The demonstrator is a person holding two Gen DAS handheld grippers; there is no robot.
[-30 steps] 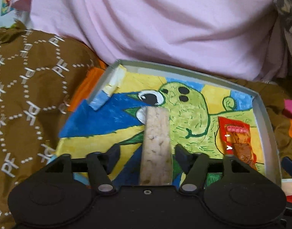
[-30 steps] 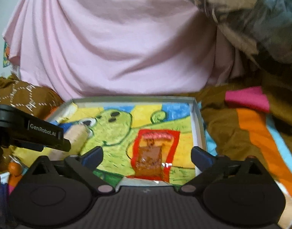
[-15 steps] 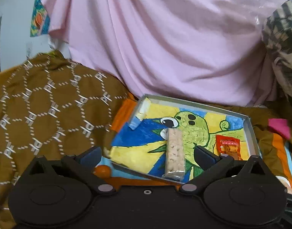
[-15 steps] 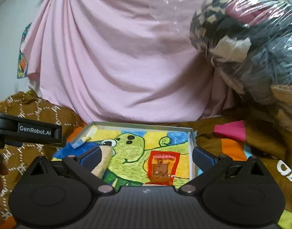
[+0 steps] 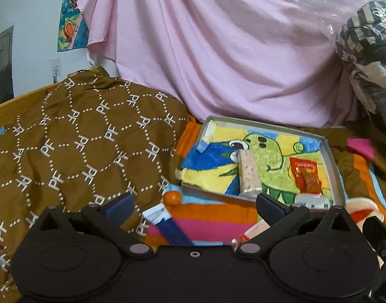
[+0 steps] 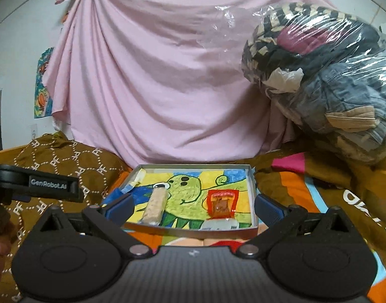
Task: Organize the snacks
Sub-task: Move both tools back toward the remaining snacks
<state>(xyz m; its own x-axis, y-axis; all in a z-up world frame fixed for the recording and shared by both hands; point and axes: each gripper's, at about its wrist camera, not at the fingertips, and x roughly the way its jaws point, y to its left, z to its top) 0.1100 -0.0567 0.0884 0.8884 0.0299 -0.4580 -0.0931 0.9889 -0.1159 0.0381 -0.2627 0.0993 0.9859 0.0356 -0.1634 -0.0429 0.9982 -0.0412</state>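
Observation:
A shallow grey tray point(image 5: 330, 156) point(image 6: 252, 189) with a green cartoon drawing lies on the bed. In it rest a pale grain bar point(image 5: 248, 174) point(image 6: 156, 205) and a red snack packet point(image 5: 306, 175) point(image 6: 222, 203). My left gripper point(image 5: 195, 205) stands open and empty, well short of the tray's near edge. An orange ball point(image 5: 172, 198) and a blue and white packet point(image 5: 167, 223) lie between its fingers on the striped blanket. My right gripper point(image 6: 193, 205) is open and empty too, back from the tray. The left gripper's black body point(image 6: 39, 184) shows at the right view's left edge.
A pink sheet point(image 5: 218, 50) point(image 6: 155, 75) hangs behind the tray. Brown patterned fabric point(image 5: 66, 139) is heaped at the left. A plastic-wrapped bundle of clothes point(image 6: 319, 80) sits at the right. A red and white wrapper point(image 5: 362, 213) lies near the tray's front right corner.
The left gripper let go of the grain bar, which now lies in the tray. Both grippers have pulled back and up from the tray, which looks smaller and farther.

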